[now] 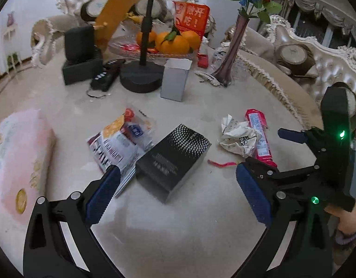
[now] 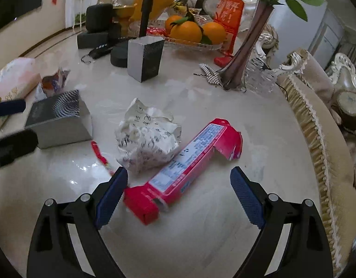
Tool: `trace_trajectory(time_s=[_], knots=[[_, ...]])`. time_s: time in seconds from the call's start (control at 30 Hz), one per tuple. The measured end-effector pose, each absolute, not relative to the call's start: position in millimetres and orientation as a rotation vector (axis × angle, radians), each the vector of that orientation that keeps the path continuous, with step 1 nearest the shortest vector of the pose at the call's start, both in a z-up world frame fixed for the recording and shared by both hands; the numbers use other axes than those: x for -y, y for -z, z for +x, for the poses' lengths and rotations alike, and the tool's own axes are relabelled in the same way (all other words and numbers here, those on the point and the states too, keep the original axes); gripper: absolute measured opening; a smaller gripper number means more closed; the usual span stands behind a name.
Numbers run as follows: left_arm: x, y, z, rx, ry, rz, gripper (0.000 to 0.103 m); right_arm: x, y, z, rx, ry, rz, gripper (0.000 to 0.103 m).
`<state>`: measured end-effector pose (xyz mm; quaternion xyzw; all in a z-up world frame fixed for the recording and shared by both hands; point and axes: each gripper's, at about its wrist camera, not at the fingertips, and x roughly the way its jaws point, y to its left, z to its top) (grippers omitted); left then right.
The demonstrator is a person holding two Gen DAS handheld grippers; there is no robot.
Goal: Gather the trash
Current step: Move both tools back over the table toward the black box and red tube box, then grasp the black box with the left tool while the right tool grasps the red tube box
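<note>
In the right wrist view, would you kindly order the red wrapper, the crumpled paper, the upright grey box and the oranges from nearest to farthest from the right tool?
1. Red wrapper: lying between the open fingers of the right tool.
2. Crumpled paper: just beyond, left of centre.
3. Upright grey box: mid-table, standing.
4. Oranges: in the dish at the back.

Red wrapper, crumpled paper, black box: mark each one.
red wrapper (image 2: 189, 162), right wrist view, on its printed label.
crumpled paper (image 2: 146, 139), right wrist view, its middle.
black box (image 1: 175, 159), left wrist view, its top face.
</note>
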<state>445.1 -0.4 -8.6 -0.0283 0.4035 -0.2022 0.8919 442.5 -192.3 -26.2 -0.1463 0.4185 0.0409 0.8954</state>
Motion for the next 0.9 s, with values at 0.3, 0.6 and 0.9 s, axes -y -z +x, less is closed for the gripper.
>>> trace_trajectory(time_s=[0.3, 0.6, 0.9], knots=[[13, 20, 450, -0.871, 0.575, -0.056, 0.097, 227, 25, 446, -0.875, -0.101, -0.284, 0.086], [38, 32, 469, -0.904, 0.448, 0.072, 0.097, 243, 29, 447, -0.879, -0.136, -0.277, 0.079], [57, 32, 478, -0.920, 0.459, 0.112, 0.097, 248, 27, 455, -0.856, -0.189, -0.226, 0.079]])
